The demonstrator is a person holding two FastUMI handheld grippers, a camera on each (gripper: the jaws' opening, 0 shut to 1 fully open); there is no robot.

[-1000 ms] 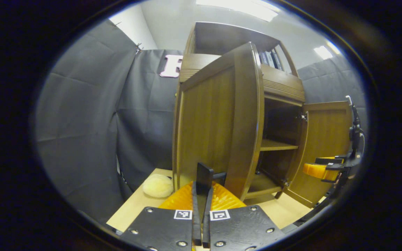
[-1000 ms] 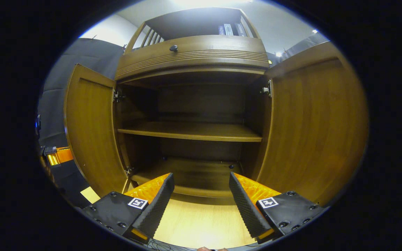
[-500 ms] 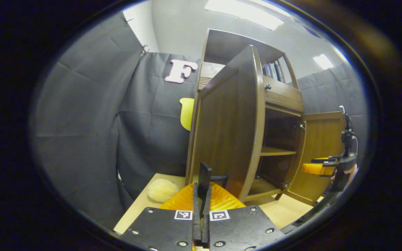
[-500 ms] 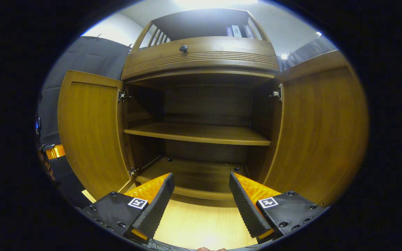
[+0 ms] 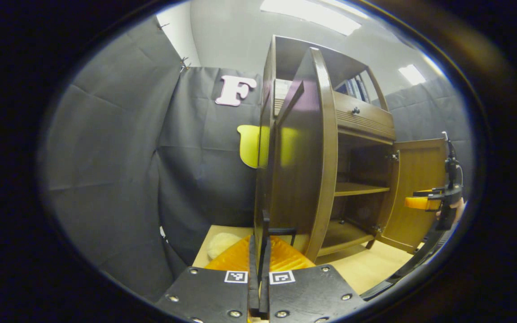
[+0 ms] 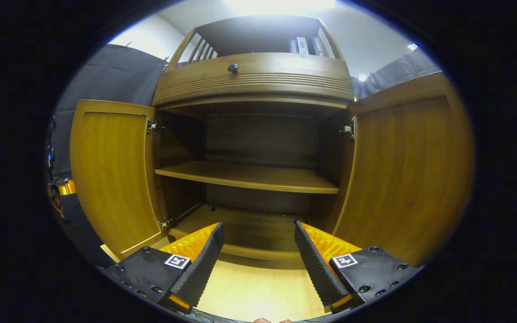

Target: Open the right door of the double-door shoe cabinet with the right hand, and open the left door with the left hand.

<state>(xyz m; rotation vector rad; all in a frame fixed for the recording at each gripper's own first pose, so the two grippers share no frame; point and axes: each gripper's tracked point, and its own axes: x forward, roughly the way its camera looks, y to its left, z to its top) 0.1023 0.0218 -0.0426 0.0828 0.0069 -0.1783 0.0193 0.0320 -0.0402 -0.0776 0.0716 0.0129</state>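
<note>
Where the shoe cabinet stands: on a pale table, straight ahead of the right gripper, with both doors swung out and its inside bare down to the middle shelf.
Right door: wide open, standing just to the right of the right gripper and hinged on the cabinet's right wall; by my reading this half of the task is done.
Left door: upright and nearly edge-on in the left gripper view, with its free edge toward the camera and its hinges on the far side. In the right gripper view it stands square to the cabinet front.
Key relation: the left door's long axis runs up and down, directly ahead of the left gripper and slightly to its right. Any further swing would carry it away from the opening, toward the booth wall.
Nearer hand: the left one, by far; the right one is well apart from that door.
Left gripper: fingers drawn together with no gap, tips at the door's dark handle. I cannot tell whether the handle is pinched between them.
Right gripper: spread wide, holding nothing, hovering over the table in front of the opening.
Likely next: release and withdraw, since both doors look open enough.
</note>
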